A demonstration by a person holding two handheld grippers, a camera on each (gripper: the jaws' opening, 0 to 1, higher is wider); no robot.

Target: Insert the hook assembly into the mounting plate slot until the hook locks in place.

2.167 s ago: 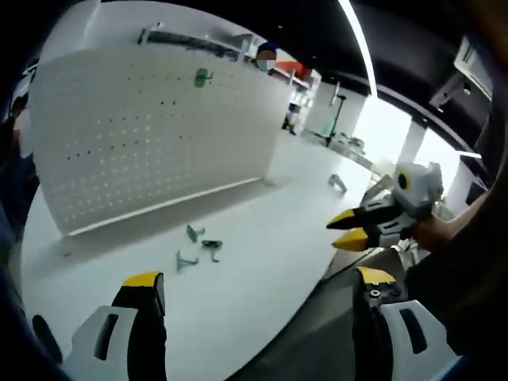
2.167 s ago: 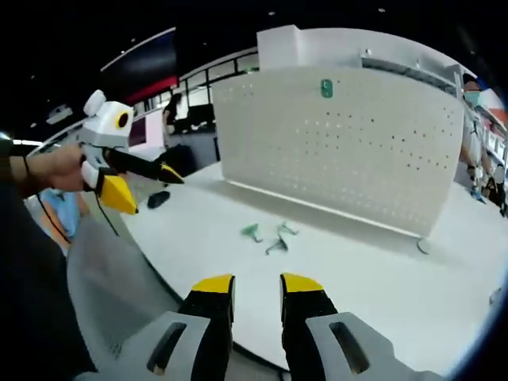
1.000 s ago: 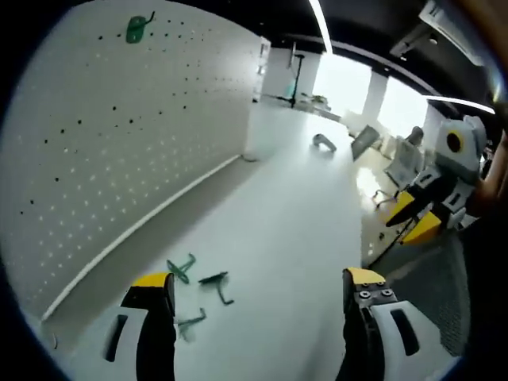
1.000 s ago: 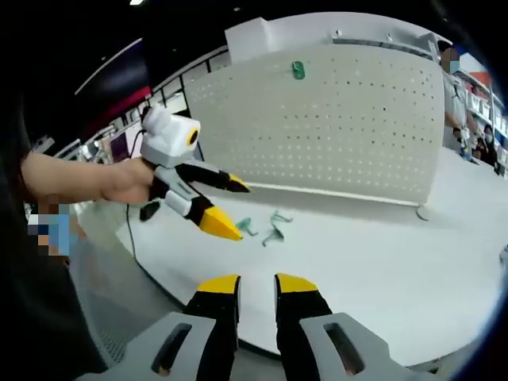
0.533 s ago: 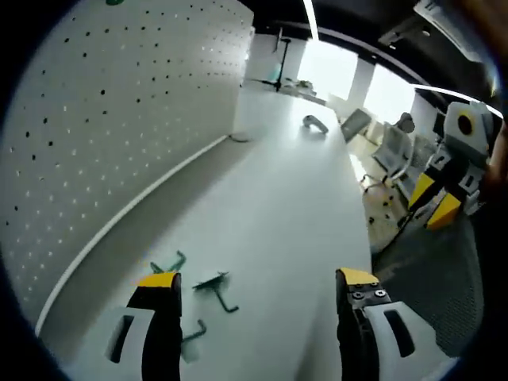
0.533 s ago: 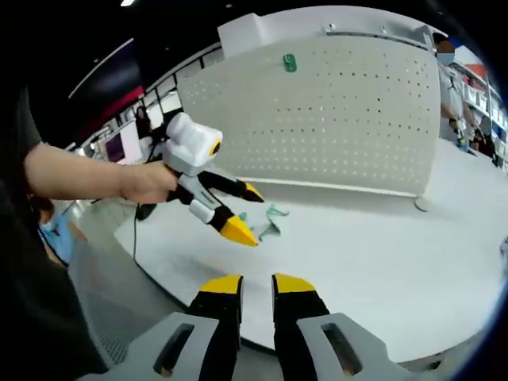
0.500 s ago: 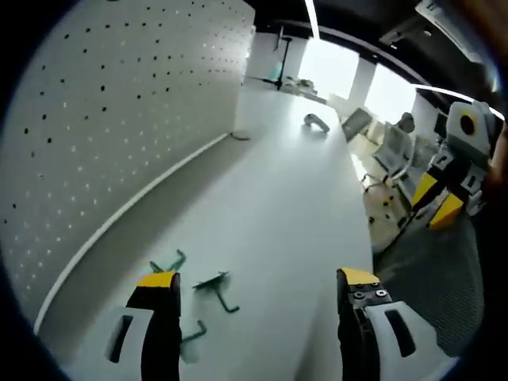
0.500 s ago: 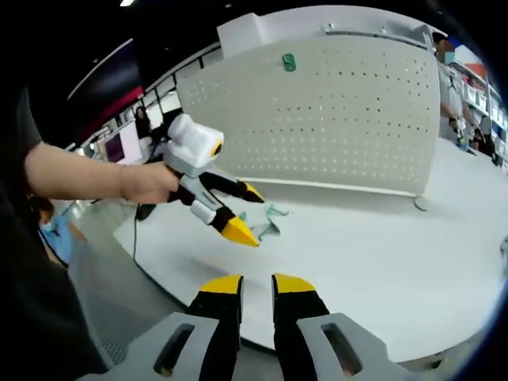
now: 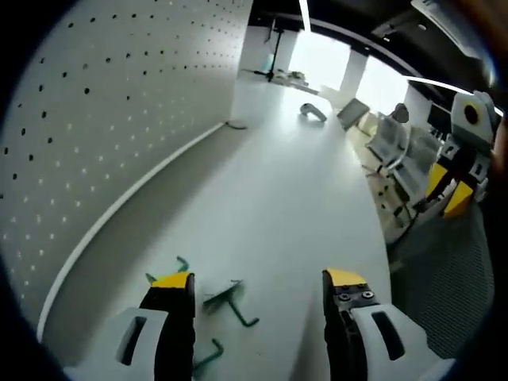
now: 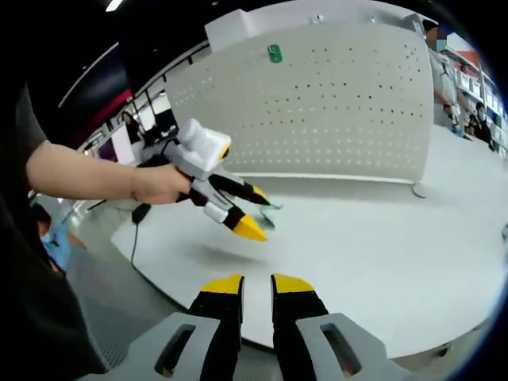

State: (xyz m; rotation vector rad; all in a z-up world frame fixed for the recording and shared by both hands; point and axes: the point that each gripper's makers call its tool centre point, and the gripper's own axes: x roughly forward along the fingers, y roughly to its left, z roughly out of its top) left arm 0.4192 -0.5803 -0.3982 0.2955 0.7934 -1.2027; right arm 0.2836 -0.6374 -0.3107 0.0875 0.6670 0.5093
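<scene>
Three green hooks lie on the white table [image 9: 294, 198]. One hook [image 9: 230, 298] lies between my left gripper's jaws, a second hook [image 9: 178, 266] sits by the left jaw, and a third hook [image 9: 208, 357] lies lower down. My left gripper [image 9: 258, 279] hovers low over them, open wide and empty. In the right gripper view the left gripper [image 10: 254, 212] hides most of the hooks [image 10: 270, 208]. The white pegboard [image 10: 357, 103] stands upright behind them, with another green hook [image 10: 275, 53] mounted near its top. My right gripper [image 10: 256, 286] stays over the table's near edge, jaws close together and empty.
The pegboard [image 9: 95, 119] runs along the left of the table. A small grey object [image 9: 312, 113] lies at the table's far end. Chairs [image 9: 389, 147] stand past the table's right edge. A hand [image 10: 159, 184] holds the left gripper. The pegboard's foot [image 10: 417, 190] rests at right.
My left gripper has moved forward and down toward the loose hooks, which now lie closer between its jaws. The right gripper has barely moved.
</scene>
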